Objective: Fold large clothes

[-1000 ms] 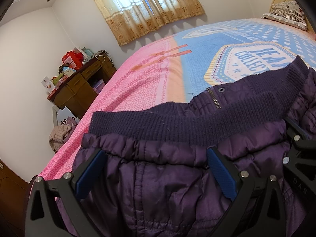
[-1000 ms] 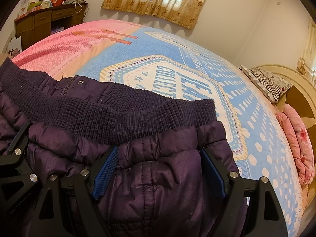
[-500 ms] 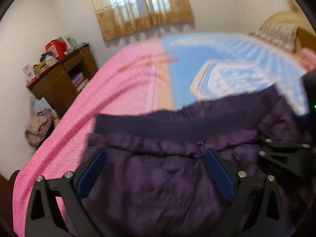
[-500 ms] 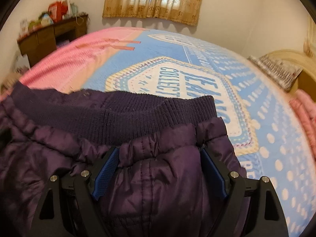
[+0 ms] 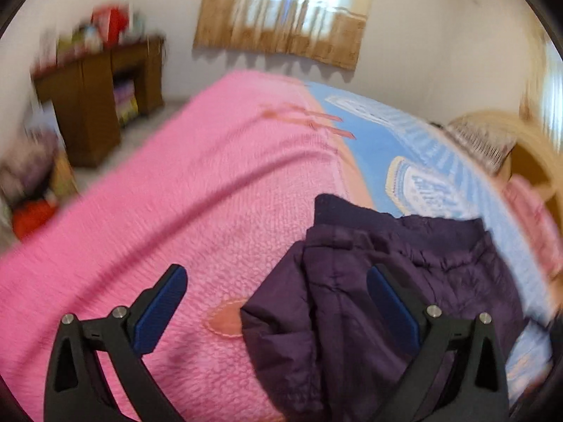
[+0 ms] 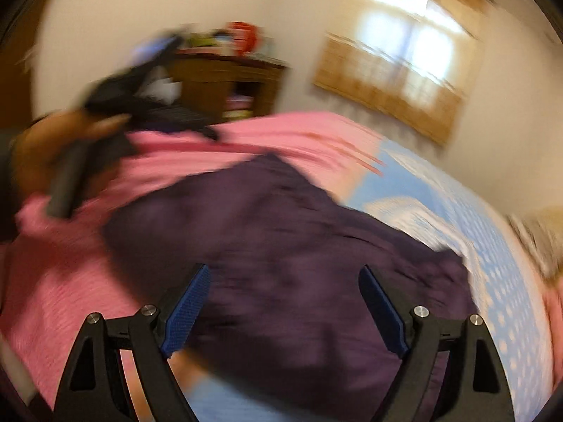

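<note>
A dark purple padded jacket (image 5: 440,253) lies bunched on the bed, where the pink half (image 5: 211,193) of the cover meets the blue printed half (image 5: 380,140). My left gripper (image 5: 276,274) is open above the jacket's left edge, with nothing pressed between its blue pads. Its left finger hangs over the bare pink cover. In the blurred right wrist view the jacket (image 6: 264,218) spreads below my right gripper (image 6: 283,270), whose jaws are opening and grip nothing. A hand (image 6: 38,147) holding the left tool shows at the far left of that view.
A brown wooden desk (image 5: 95,105) with clutter on top stands against the wall left of the bed. Bags and clothes (image 5: 31,190) lie on the floor beside it. A curtained window (image 5: 285,17) is behind; a patterned pillow (image 5: 482,140) lies at the headboard.
Both grippers have pulled back from the jacket's knit hem and swung left with a roll. The jacket, which filled both views, now lies lower and to the right on the bed.
</note>
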The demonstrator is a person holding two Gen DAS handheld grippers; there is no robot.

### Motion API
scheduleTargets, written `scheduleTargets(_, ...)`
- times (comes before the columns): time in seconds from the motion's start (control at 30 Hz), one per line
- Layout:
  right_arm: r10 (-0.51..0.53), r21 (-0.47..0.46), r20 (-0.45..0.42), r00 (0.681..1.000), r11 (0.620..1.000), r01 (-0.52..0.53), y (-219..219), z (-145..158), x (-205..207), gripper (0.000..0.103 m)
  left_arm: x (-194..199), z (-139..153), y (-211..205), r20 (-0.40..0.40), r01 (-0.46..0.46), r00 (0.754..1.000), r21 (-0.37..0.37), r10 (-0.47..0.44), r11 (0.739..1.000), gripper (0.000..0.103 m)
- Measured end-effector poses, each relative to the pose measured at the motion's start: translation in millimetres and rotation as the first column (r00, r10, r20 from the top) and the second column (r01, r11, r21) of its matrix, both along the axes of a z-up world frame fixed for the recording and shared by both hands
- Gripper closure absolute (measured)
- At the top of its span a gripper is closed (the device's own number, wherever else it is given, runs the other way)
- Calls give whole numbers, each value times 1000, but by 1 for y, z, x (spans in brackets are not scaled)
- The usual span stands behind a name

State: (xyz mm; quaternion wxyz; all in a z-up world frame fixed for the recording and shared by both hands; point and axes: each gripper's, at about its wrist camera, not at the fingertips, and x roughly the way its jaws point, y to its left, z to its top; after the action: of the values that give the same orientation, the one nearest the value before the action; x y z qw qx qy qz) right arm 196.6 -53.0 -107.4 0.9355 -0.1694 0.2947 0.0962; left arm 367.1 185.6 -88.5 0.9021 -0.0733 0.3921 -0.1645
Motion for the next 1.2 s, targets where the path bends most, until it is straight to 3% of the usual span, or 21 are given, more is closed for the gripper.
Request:
scheduleTargets(0.1,107,-116,1,994,988,-106,50,-18,-8,17,18,-16,2,-69,39,996,-121,-48,992,0)
scheduleTargets(0.2,149,-223,29,988,965,-139,81,-34,-6,17,40,-31,-1,-159,95,978,-245,-137,965,0)
scheduleTargets(0.3,160,-297,56,986,945,-136,97,-45,3,17,55,-50,-11,-238,131,951,-275,-199,953,0)
scheduleTargets(0.4,185,-346,76,980,927,-148,110,-53,11,17,60,-58,-15,-261,158,936,-292,-237,944,1)
scheduleTargets(0.5,215,-367,78,974,914,-172,115,-61,18,17,61,-60,-15,-257,191,920,-368,-297,910,5)
scheduleTargets(0.53,222,-369,82,972,912,-177,117,-62,19,17,62,-62,-16,-262,206,907,-409,-331,889,9)
scheduleTargets(0.57,219,-366,92,971,914,-172,112,-62,19,24,62,-64,-16,-259,211,903,-428,-343,879,17)
scheduleTargets(0.6,220,-342,83,972,922,-179,110,-62,22,46,60,-63,-17,-255,216,903,-427,-346,878,21)
scheduleTargets(0.63,220,-324,68,973,927,-188,109,-62,21,48,57,-63,-19,-247,231,902,-420,-355,878,31)
scheduleTargets(0.67,221,-319,71,973,929,-187,107,-61,20,54,54,-62,-21,-235,242,903,-413,-359,878,49)
scheduleTargets(0.77,244,-281,63,968,935,-217,104,-56,14,71,40,-52,-23,-194,284,905,-385,-378,878,72)
scheduleTargets(0.9,249,-192,41,968,952,-237,99,-44,6,82,22,-34,-27,-149,300,916,-363,-373,882,81)
scheduleTargets(1.07,283,-96,48,958,956,-278,90,-26,-22,86,6,-7,-30,-125,295,925,-355,-358,887,83)
scheduleTargets(1.2,310,93,95,946,943,-319,55,8,-46,88,-11,20,-27,-125,281,926,-401,-356,872,83)
